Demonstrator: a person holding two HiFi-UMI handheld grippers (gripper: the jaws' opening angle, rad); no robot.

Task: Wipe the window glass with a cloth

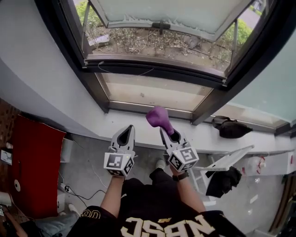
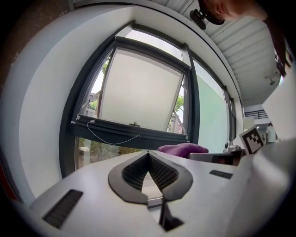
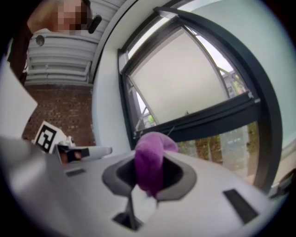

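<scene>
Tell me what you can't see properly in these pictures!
- Purple cloth: right gripper view, its lower end is hidden inside the right claw.
- Open window sash: head view, top cut off by the picture edge.
- Dark lump on the windowsill: head view, too small to name.

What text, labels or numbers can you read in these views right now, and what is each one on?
Nothing reads cleanly.
On the black shirt: large pale block letters, upside down and cut by the frame edge; unreadable.
On the shirt sleeve: small pale marks, too small to read.
On the left gripper and right gripper: square black-and-white marker patterns, no words.
On the purple cloth: no print.
</scene>
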